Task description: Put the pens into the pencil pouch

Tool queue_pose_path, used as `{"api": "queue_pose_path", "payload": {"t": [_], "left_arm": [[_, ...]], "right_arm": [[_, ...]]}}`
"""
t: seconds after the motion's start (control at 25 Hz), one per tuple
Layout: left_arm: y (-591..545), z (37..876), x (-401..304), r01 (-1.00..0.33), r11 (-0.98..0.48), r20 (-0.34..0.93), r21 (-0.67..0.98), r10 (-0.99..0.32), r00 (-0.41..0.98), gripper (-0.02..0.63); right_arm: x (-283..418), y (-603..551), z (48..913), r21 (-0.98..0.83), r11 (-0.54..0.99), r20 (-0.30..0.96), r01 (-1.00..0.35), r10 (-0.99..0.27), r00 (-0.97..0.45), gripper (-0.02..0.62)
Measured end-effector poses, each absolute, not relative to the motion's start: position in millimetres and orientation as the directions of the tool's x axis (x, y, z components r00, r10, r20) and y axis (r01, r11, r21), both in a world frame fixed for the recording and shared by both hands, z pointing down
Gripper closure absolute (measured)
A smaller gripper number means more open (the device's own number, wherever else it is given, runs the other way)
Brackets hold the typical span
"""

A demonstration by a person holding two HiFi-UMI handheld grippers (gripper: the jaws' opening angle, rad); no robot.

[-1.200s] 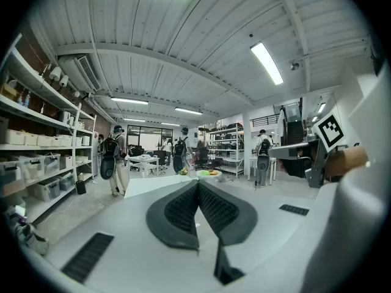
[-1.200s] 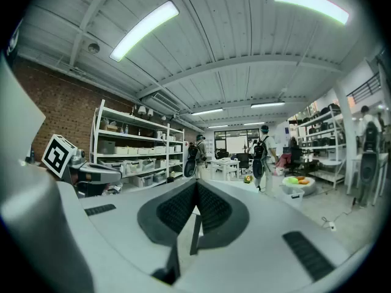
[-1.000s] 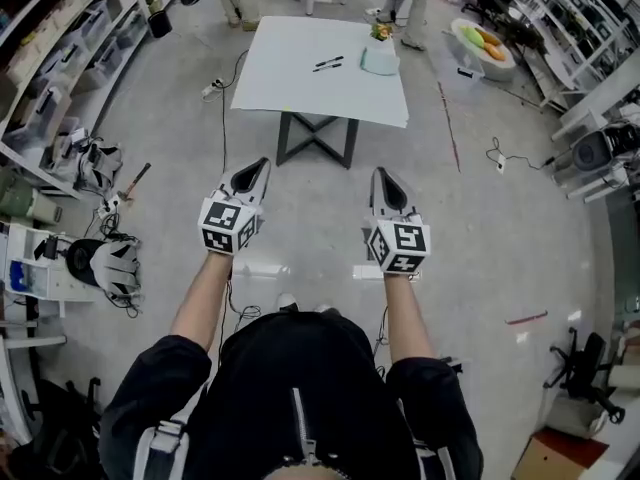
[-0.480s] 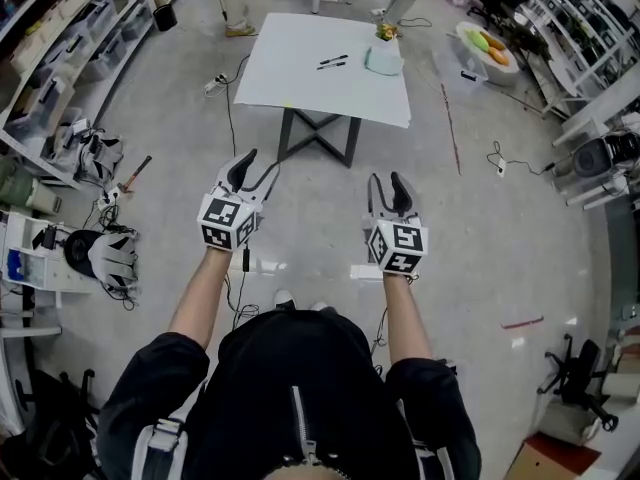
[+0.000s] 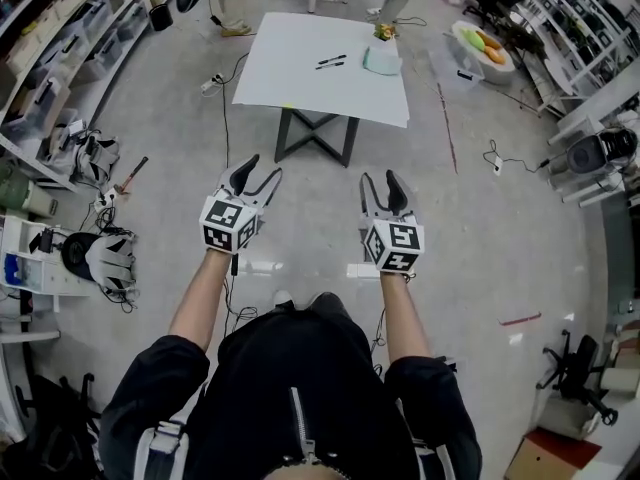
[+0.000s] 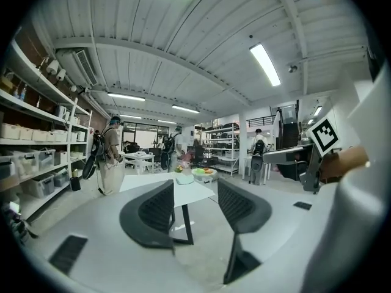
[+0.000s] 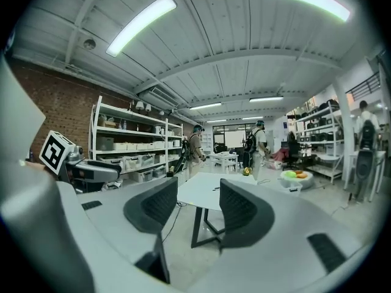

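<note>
White rectangular table (image 5: 300, 83): far, well apart from grippers.
Left gripper (image 5: 263, 166), right gripper (image 5: 378, 178): near; jaws just opening, now wide apart, nothing between. Likely readied; approach not begun.
Pale green pencil pouch (image 5: 380, 60): table's far right.
Two black pens (image 5: 330, 63): just left of pouch.

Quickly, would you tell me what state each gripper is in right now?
Left gripper: open, just opened, nothing between the jaws.
Right gripper: open, just opened, nothing between the jaws.

2 distant pens (image 5: 334, 60), details too small
</note>
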State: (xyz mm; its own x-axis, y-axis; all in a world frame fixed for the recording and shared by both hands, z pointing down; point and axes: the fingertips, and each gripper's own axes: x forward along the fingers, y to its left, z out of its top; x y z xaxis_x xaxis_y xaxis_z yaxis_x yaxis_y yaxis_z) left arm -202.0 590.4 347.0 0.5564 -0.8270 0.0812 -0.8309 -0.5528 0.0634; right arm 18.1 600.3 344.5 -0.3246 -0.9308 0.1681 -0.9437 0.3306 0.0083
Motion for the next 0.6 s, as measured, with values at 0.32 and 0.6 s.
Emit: {"api": "queue_pose_path", "payload": {"t": [0.32,0.6], "left_arm": [[572,351,-197,-0.820,-0.568,0.088,0.079,-0.815,0.573,0.380],[525,359,-190,-0.815,-0.572,0.097,0.094,-0.810,0.579,0.380]], "right_arm": [[18,582,351,0.032,0.336,0.195,-0.941,-0.926,-0.323,0.376],[22,536,356,0.003,0.340,0.202,-0.941,-0.921,-0.332,0.376]]}}
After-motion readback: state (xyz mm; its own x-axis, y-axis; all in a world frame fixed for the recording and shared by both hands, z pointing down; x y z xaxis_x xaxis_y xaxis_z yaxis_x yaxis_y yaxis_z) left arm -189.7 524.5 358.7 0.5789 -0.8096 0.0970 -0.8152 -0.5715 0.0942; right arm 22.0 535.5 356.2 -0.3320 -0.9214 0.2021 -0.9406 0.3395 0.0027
